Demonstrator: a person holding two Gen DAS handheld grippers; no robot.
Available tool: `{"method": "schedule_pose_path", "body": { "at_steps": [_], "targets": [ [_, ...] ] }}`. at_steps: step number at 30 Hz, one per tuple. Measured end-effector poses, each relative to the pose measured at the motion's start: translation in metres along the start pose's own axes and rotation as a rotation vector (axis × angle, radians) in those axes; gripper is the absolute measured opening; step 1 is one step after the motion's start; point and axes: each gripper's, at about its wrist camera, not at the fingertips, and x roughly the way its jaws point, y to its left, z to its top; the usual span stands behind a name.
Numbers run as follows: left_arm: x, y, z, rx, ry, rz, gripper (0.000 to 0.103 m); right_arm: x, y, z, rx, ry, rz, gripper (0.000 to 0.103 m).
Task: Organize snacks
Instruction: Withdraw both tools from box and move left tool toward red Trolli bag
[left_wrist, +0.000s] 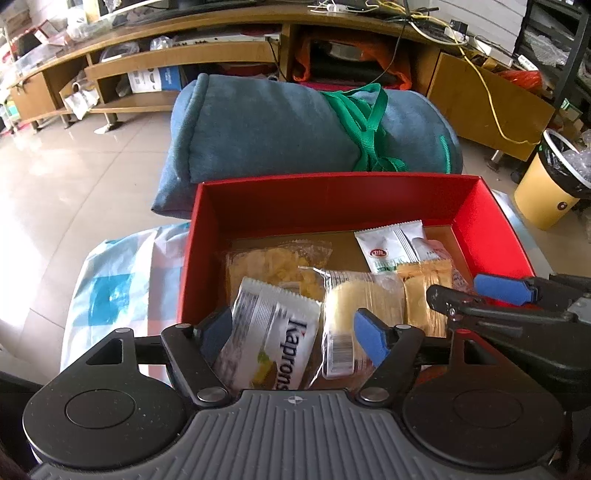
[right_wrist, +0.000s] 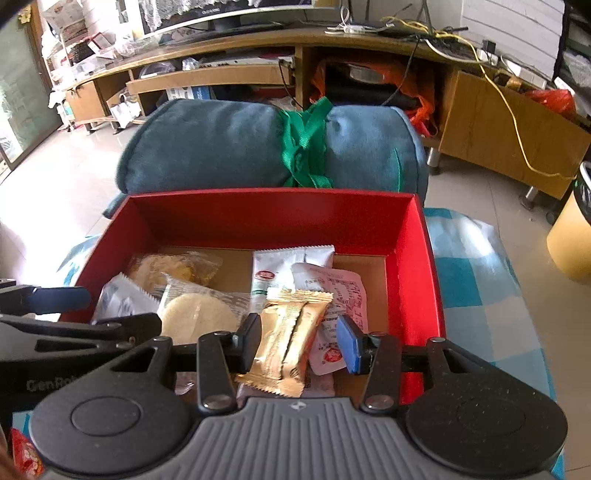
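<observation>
Left tool (left_wrist: 295, 332): its fingers stood wide apart around a silver "Kaprons" packet (left_wrist: 271, 345), neither pad plainly pressing it, so the tool read as released, probably just letting the packet settle or about to take it. Right tool (right_wrist: 301, 345): likewise spread, straddling a gold-wrapped bar (right_wrist: 290, 341) without visibly clamping it. Both tools hung over the near edge of the red box (right_wrist: 273, 218), side by side, each working its own half so the two would not collide. Inside the box lay the other snacks: a round pale cake in clear wrap (right_wrist: 199, 315), a clear bag of yellow chips (left_wrist: 277, 266), a white sachet with a red emblem (right_wrist: 284, 267) and a pink-printed sachet (right_wrist: 341, 291), loosely overlapped rather than ranked. The box rested on a checked blue cloth (right_wrist: 476, 266); a rolled blue blanket tied with green strap (left_wrist: 295, 122) lay just behind it.
</observation>
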Motion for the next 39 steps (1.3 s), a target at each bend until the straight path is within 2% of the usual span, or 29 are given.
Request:
{"method": "schedule_pose_path", "body": {
  "at_steps": [5, 10, 16, 20, 27, 35, 39],
  "targets": [
    [-0.017, 0.008, -0.014, 0.013, -0.011, 0.0, 0.08, -0.021, 0.014, -0.007, -0.04, -0.025, 0.008, 0.041],
    [-0.037, 0.027, -0.033, -0.024, -0.009, -0.01, 0.08, -0.043, 0.029, -0.02, -0.082, -0.036, 0.031, 0.041],
    [-0.054, 0.047, -0.062, -0.06, 0.019, -0.007, 0.08, -0.056, 0.054, -0.047, -0.139, 0.005, 0.085, 0.042],
    [-0.058, 0.058, -0.085, -0.05, 0.057, 0.009, 0.08, -0.059, 0.071, -0.065, -0.184, 0.038, 0.11, 0.042],
    [-0.058, 0.077, -0.118, 0.015, 0.126, 0.01, 0.08, -0.062, 0.111, -0.095, -0.259, 0.097, 0.182, 0.042],
    [-0.048, 0.087, -0.141, 0.188, 0.248, -0.093, 0.08, -0.062, 0.132, -0.112, -0.267, 0.143, 0.194, 0.042],
    [-0.044, 0.089, -0.144, 0.28, 0.274, -0.122, 0.081, -0.059, 0.14, -0.113, -0.251, 0.166, 0.199, 0.042]
  ]
}}
